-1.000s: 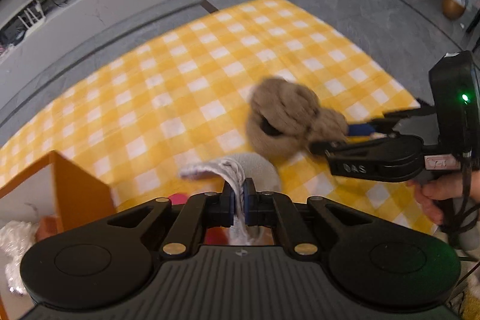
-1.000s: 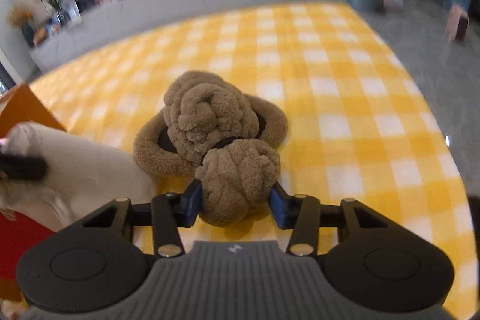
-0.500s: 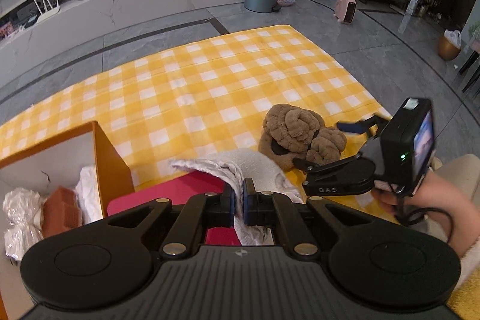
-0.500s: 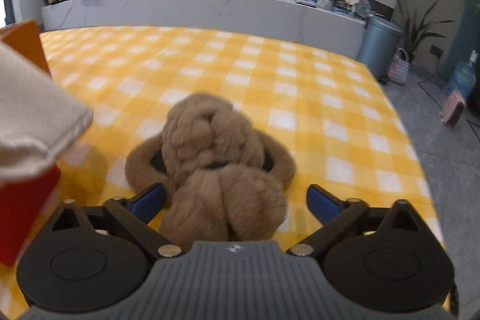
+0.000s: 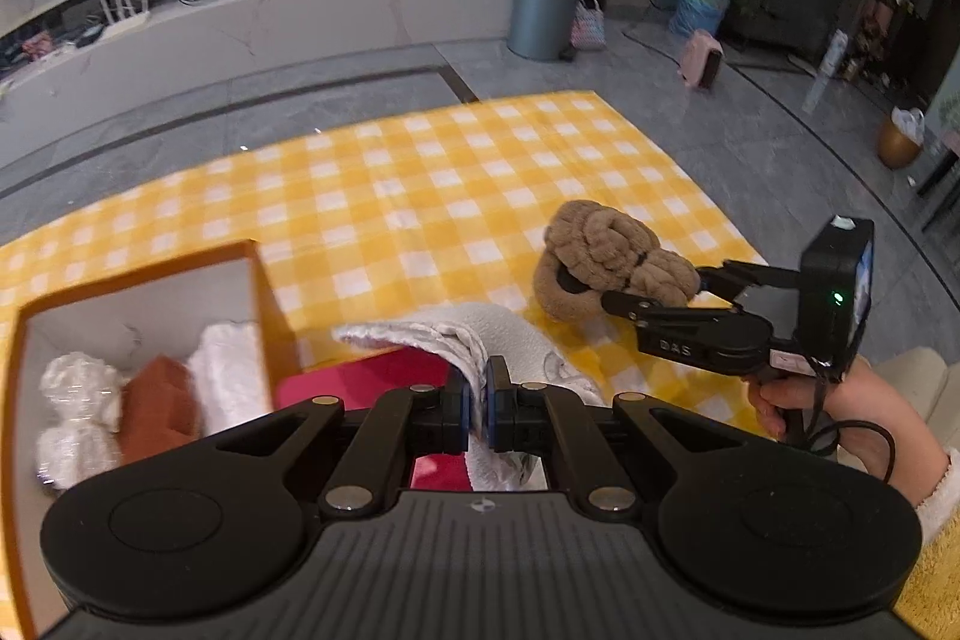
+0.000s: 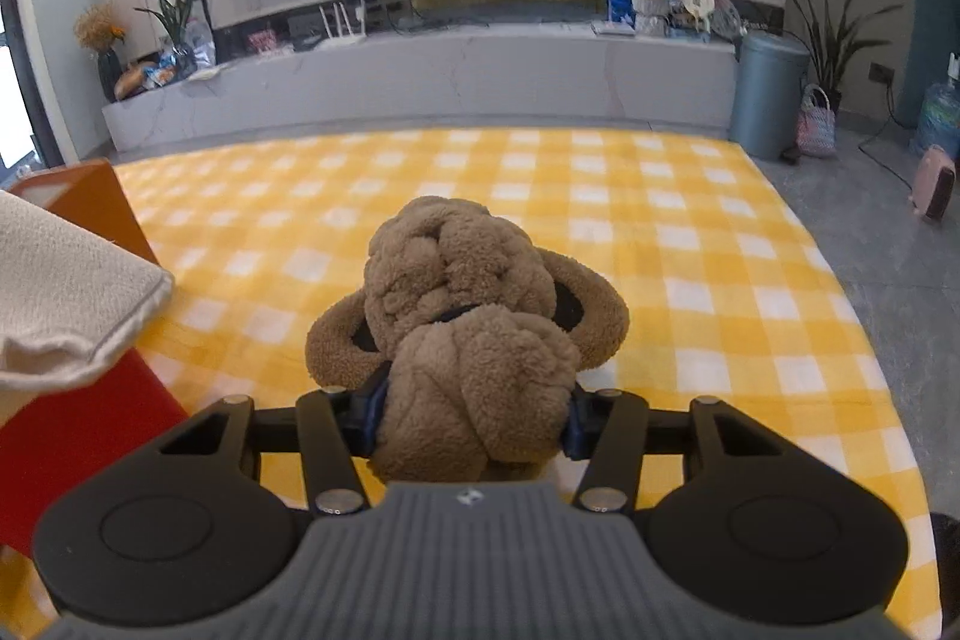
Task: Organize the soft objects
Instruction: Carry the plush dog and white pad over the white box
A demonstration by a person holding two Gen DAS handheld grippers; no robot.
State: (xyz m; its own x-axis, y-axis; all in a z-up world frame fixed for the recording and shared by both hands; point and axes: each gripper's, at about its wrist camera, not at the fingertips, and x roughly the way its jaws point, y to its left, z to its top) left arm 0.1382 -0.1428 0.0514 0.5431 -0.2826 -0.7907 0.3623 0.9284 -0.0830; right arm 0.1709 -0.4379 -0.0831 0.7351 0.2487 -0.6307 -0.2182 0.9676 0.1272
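Note:
A brown plush bundle (image 5: 606, 250) lies on the yellow checked blanket (image 5: 420, 184). My right gripper (image 6: 474, 418) has its jaws closing around the bundle's near lobe (image 6: 480, 394), and both blue pads press into the fleece. From the left wrist view, the right gripper (image 5: 696, 289) reaches the bundle from the right. A white towel (image 5: 480, 340) hangs from my left gripper (image 5: 477, 400), which is shut on its folded edge, above a red flat piece (image 5: 360, 376). The same towel (image 6: 66, 304) shows at the left of the right wrist view.
An orange box (image 5: 258, 280) with a white inside stands at the left, holding a white plush, a rust-coloured cloth and a white cloth. A hand (image 5: 798, 400) grips the right tool. Grey floor, a bin (image 5: 543, 7) and a low TV shelf lie beyond the blanket.
The left gripper rose and drew back with the towel, bringing the orange box's inside into view. The right gripper spread wide, then came back onto the bundle's near lobe.

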